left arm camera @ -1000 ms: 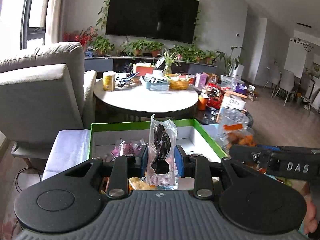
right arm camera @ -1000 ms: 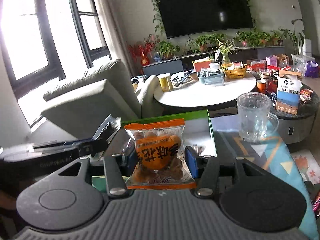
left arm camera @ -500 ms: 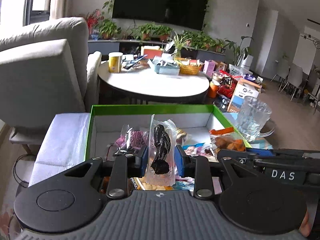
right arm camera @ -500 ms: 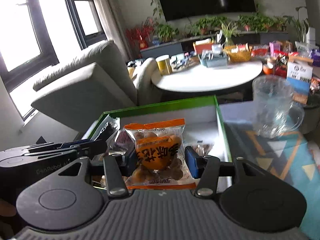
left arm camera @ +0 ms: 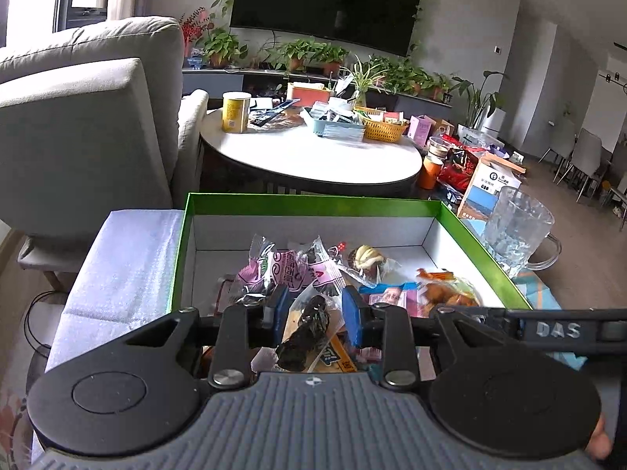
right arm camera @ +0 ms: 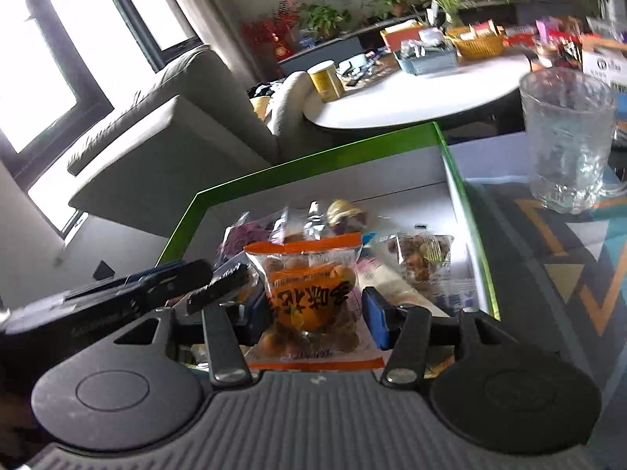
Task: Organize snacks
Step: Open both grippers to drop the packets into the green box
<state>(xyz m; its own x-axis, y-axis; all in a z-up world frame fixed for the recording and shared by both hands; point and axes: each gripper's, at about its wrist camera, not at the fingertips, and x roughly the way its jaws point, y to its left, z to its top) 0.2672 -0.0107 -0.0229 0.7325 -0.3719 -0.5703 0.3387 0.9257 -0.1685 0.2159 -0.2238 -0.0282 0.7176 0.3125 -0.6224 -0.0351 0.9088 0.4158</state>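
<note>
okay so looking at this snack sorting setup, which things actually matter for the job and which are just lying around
Part of the job:
green box
dark snack packet between the left gripper jaws
orange snack packet between the right gripper jaws
loose snacks already in the box

Just lying about:
glass mug
yellow can
wicker basket
armchair

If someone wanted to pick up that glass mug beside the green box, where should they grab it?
By the handle. The glass mug stands upright beside the green box, its handle on the side facing away from the box. Coming in from that open side looks easiest; the wide, slick body would probably slip between two fingers.
</note>
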